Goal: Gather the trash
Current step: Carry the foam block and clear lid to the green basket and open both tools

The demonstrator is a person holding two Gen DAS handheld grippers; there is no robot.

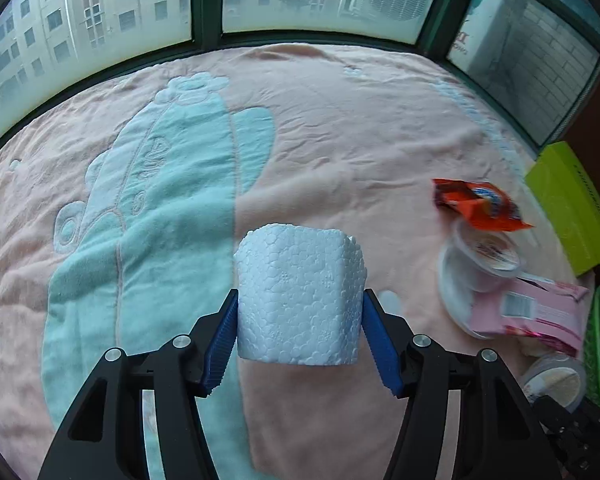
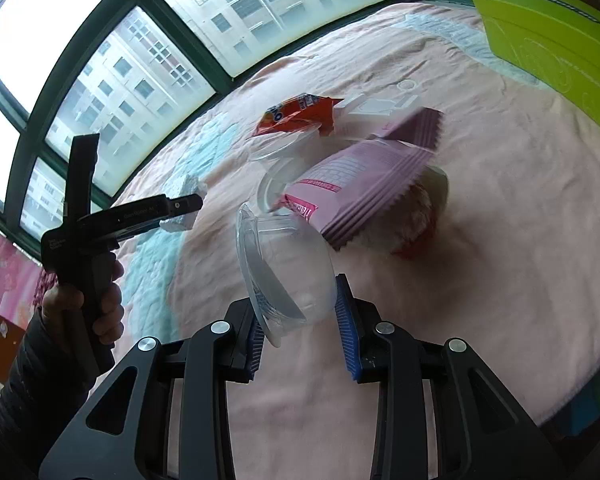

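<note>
White pebbled foam block (image 1: 298,296), orange wrapper (image 1: 476,204), pink packet (image 2: 364,184), lime-green box (image 2: 552,48), pink-and-mint blanket (image 1: 340,128).

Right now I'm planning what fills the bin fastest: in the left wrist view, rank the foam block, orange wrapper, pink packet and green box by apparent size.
1. foam block, though it sits nearest the camera, so this is unsure.
2. and 3. green box and pink packet: look alike, both partly cut off or hidden.
4. orange wrapper.

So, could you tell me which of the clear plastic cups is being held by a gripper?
The empty clear cup, tipped sideways between the right gripper pads. The other cups lie on the blanket among the pink packet and orange wrapper.
</note>
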